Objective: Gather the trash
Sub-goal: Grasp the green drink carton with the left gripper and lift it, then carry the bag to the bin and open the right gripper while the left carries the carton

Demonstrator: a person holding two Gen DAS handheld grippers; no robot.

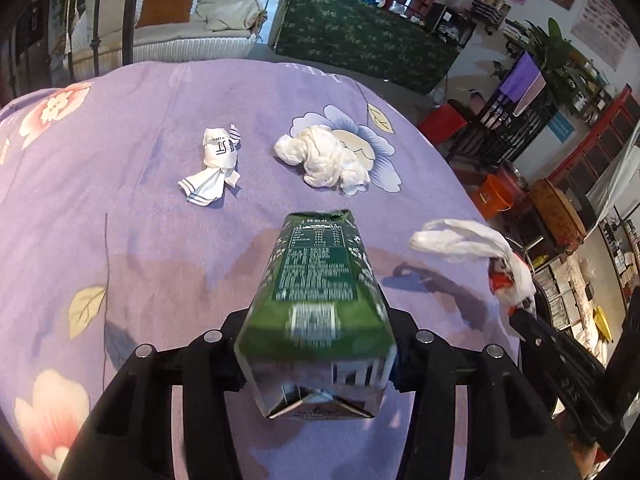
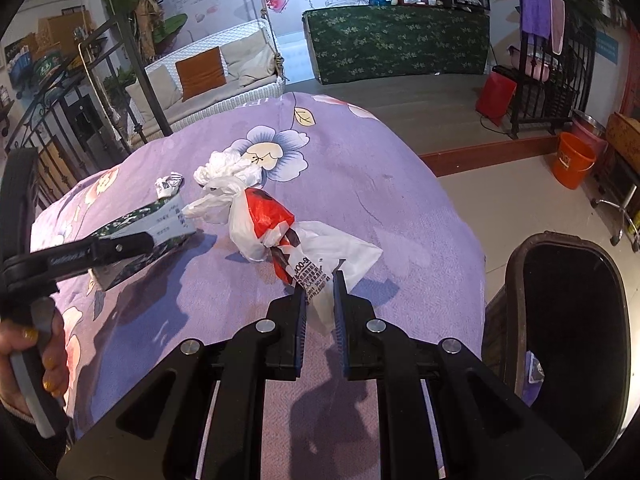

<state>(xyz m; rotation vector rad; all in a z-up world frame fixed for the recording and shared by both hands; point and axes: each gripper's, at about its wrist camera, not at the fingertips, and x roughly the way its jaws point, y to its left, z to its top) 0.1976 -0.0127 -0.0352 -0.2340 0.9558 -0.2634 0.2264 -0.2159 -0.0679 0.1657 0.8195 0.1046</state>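
My left gripper [image 1: 316, 322] is shut on a green drink carton [image 1: 316, 280], which it holds lengthwise above the purple floral tablecloth [image 1: 120, 200]. The right wrist view shows that carton [image 2: 164, 220] and the left gripper's finger [image 2: 120, 246] at the left, held by a hand. My right gripper [image 2: 320, 286] is shut on the tail of a white and red plastic bag [image 2: 264, 216], which trails over the cloth. That bag [image 1: 468, 240] hangs at the right of the left wrist view. A crumpled printed wrapper [image 1: 218, 156] and a white crumpled wad [image 1: 324, 156] lie farther back on the table.
A dark bin [image 2: 516, 280] with an open mouth stands off the table's right edge, close to my right gripper. Beyond the table are a wicker swing seat [image 2: 224, 80], a green patterned counter [image 2: 400, 40] and an orange bucket [image 2: 572, 160] on the floor.
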